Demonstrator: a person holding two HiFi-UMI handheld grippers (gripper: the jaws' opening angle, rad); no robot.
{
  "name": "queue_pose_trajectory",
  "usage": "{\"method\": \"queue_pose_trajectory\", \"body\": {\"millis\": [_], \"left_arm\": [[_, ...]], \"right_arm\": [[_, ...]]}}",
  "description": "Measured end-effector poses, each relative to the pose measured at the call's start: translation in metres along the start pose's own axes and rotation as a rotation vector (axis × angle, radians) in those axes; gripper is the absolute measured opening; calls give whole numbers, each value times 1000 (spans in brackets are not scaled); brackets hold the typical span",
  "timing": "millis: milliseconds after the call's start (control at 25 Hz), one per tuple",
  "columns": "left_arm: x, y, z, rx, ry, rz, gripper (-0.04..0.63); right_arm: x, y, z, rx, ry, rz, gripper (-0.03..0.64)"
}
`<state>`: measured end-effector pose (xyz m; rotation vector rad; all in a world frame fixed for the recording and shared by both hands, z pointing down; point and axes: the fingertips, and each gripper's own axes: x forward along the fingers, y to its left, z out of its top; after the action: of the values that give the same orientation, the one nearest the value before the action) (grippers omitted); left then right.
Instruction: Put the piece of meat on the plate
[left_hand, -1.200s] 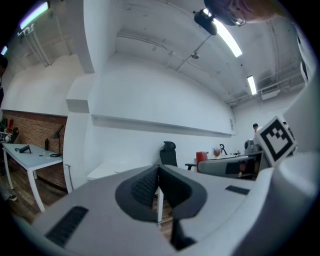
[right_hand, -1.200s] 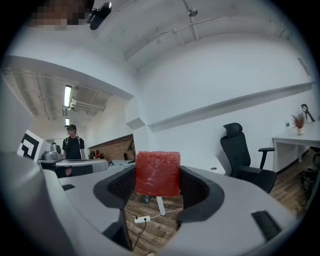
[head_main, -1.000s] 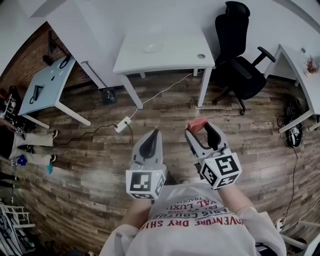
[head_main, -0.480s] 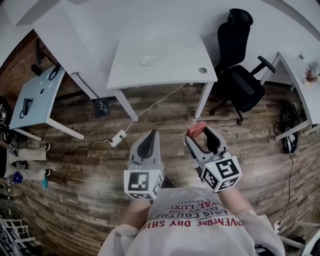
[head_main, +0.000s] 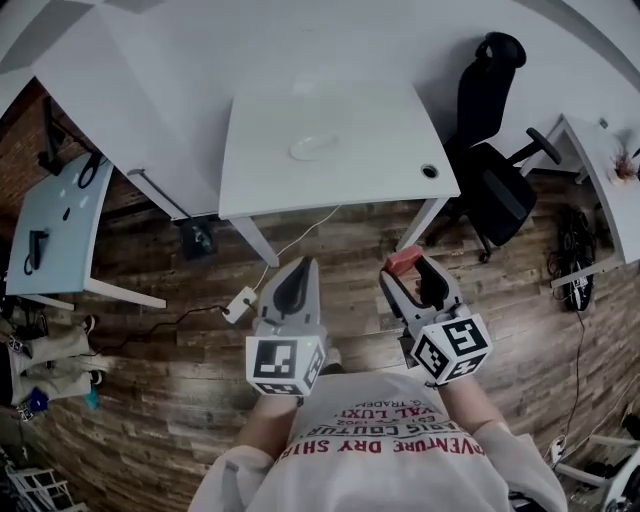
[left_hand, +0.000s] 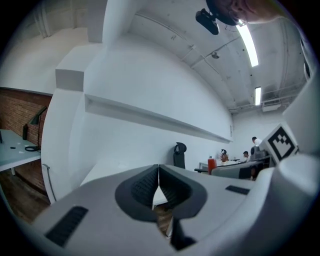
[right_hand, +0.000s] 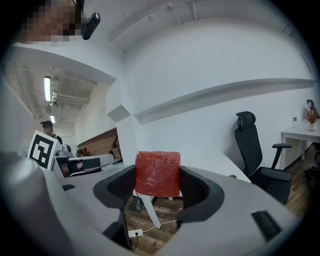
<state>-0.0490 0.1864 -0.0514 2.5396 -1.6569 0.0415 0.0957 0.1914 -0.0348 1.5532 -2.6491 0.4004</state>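
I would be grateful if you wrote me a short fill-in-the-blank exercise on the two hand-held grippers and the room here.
1. The right hand-held gripper is shut on a ____ piece of meat.
2. The left hand-held gripper has its jaws ____, with nothing between them.
3. The plate lies on the white ____.
4. The office chair beside it is ____ in colour.
Missing words: red; shut; table; black.
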Motion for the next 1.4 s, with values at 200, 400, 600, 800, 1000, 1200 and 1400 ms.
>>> {"method": "queue_pose_trajectory", "body": {"millis": [200,400,600,800,1000,1200,1400], "left_arm": [[27,53,0,-16,21,-12,8],[43,80,-12,-38,61,-9,8],[60,99,-21,-51,82,7,8],[87,116,-20,-45,76,59,8],[136,130,-12,-31,77,109,8],[196,134,3,-19,67,167,8],[255,132,5,-35,74,230,8]], "right_arm": [[54,10,1,6,19,-22,278],[90,13,-6,10,64,-16,278],[122,8,-9,38,88,22,278],[160,-9,-7,36,96,72,278],[207,-43,10,36,95,120,278],[254,-84,34,19,105,196,278],[296,-133,52,19,121,260,278]]}}
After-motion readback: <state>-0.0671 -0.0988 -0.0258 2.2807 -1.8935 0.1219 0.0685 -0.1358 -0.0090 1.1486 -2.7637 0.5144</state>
